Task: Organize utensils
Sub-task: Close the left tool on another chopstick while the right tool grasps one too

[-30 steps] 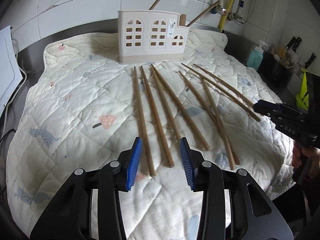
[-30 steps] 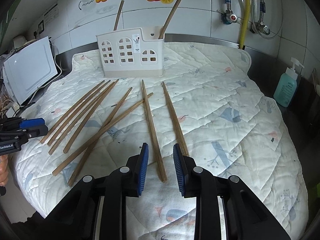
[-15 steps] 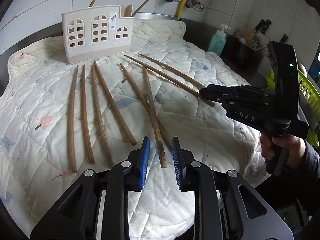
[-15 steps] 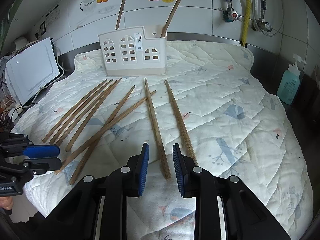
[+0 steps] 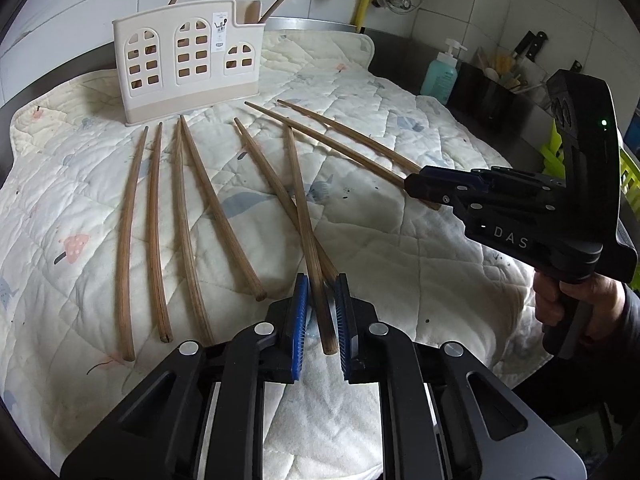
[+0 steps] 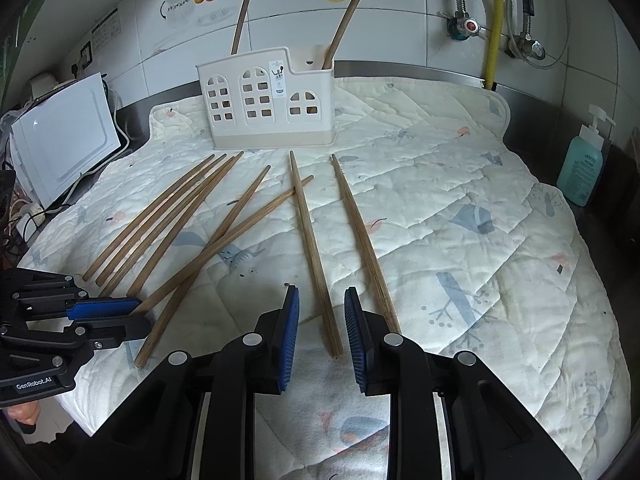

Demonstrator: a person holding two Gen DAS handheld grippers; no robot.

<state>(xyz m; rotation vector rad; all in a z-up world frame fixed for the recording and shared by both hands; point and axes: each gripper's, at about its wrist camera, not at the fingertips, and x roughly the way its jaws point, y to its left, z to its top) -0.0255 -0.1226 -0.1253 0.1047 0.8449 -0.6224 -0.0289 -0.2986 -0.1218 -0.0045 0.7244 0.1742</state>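
Several long wooden chopsticks (image 5: 188, 216) lie fanned on a quilted mat (image 5: 400, 264) before a cream utensil holder (image 5: 188, 58) that has two sticks standing in it. My left gripper (image 5: 322, 316) has its blue pads close on either side of the near end of one chopstick (image 5: 306, 224), which crosses another; contact is unclear. My right gripper (image 6: 322, 332) is open, astride the near end of a chopstick (image 6: 314, 256), with another chopstick (image 6: 364, 240) just right of it. The holder (image 6: 266, 100) also shows in the right wrist view.
A teal soap bottle (image 6: 580, 168) stands off the mat's right edge. A white board (image 6: 64, 140) and cables lie to the left. Pipes (image 6: 494, 20) run up the tiled wall. A dark rack with knives and utensils (image 5: 508, 76) stands at far right.
My left gripper has swung right from the left group of chopsticks, narrowed its jaws and lowered around the crossed chopstick's end. My right gripper has stayed over its chopstick, edging slightly forward.
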